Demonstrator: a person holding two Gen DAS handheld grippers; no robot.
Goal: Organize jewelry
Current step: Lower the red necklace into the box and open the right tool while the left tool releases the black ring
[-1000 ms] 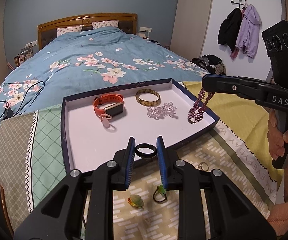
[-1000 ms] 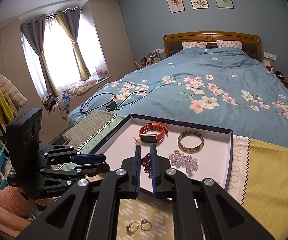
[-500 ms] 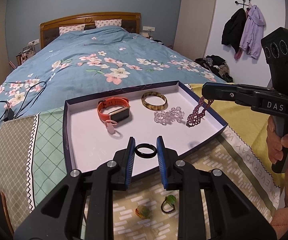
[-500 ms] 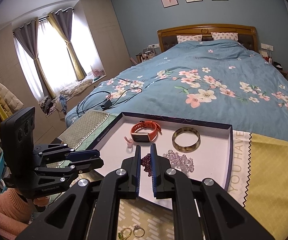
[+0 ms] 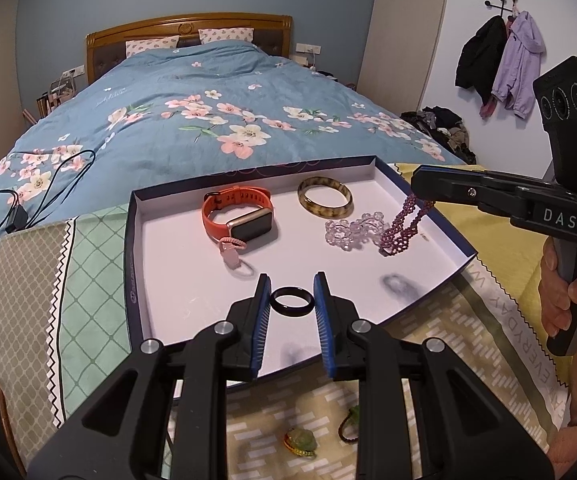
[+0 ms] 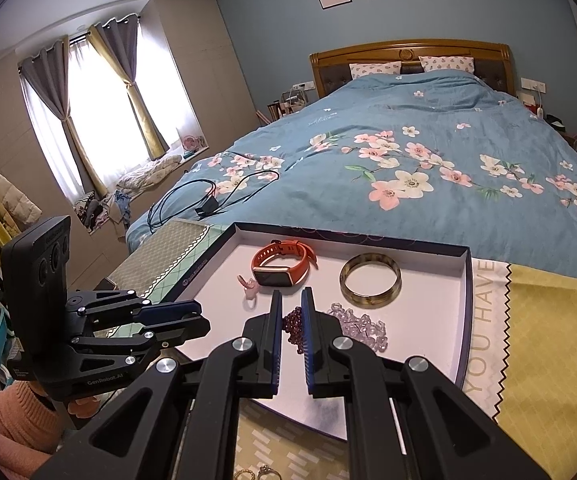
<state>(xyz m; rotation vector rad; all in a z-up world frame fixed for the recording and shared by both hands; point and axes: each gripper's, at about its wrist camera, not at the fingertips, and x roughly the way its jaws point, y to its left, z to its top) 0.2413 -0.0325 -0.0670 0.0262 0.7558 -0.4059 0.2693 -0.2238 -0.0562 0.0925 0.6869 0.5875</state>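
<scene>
In the left wrist view, a black cable [image 5: 28,184] trails off the left edge of the frame over the blue floral bedspread [image 5: 208,120]. The shallow tray [image 5: 132,264] with its dark rim fills the middle; its near edge is hidden behind the left gripper [image 5: 291,304], whose blue pads pinch a black ring [image 5: 291,305] above the tray's lower centre. Inside the tray, from left to right, lie an orange watch [image 5: 240,216] with a small pink charm [image 5: 232,250] just beside it, a mottled bangle [image 5: 325,201] and a clear bead bracelet [image 5: 348,232]. White floor stands bare along the tray's left side and in its lower right, where a blurred shadow falls. At right, the right gripper [image 5: 418,188] reaches in from the frame's edge, closed on a purple bead strand [image 5: 402,228] that hangs down to the tray floor, touching the clear beads. The person's hand [image 5: 564,296] on its handle is partly cut off. At the bottom, on the patterned cloth [image 5: 488,320], two green ornaments [image 5: 300,440] show only between the gripper's arms and are hard to identify.

In the right wrist view, the left gripper enters from the left over the tray's near left corner; its ring is out of sight. The right gripper's pads are pressed on the purple strand at frame centre, hiding most of it. Two small rings [image 6: 256,473] are cut by the bottom edge.
</scene>
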